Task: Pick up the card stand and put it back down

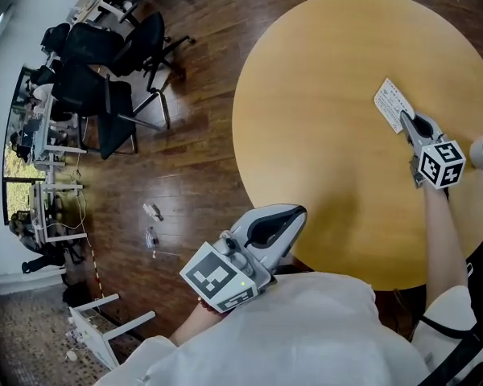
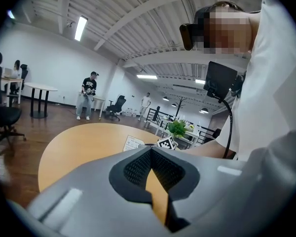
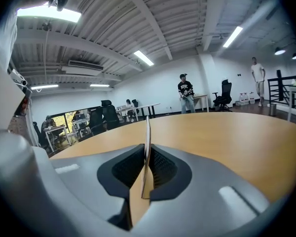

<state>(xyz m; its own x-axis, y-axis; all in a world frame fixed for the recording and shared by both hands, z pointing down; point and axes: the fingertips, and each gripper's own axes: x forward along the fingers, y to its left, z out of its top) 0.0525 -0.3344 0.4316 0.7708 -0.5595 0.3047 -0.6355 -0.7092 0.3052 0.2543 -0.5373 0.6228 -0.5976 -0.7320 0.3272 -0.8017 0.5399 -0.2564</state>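
Over the right side of the round wooden table (image 1: 322, 95), the right gripper (image 1: 404, 119) is clamped on the thin white card stand (image 1: 393, 103), while the left gripper (image 1: 299, 211) hangs at the table's near edge, jaws together and empty.

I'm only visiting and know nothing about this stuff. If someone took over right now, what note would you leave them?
Left gripper: shut, empty, at the near edge of the round wooden table.
Right gripper: shut on the thin white printed card stand, over the table's right side.
Done: stand gripped; I cannot tell whether it is off the table.
Left: lift if needed, set it back down, let go.
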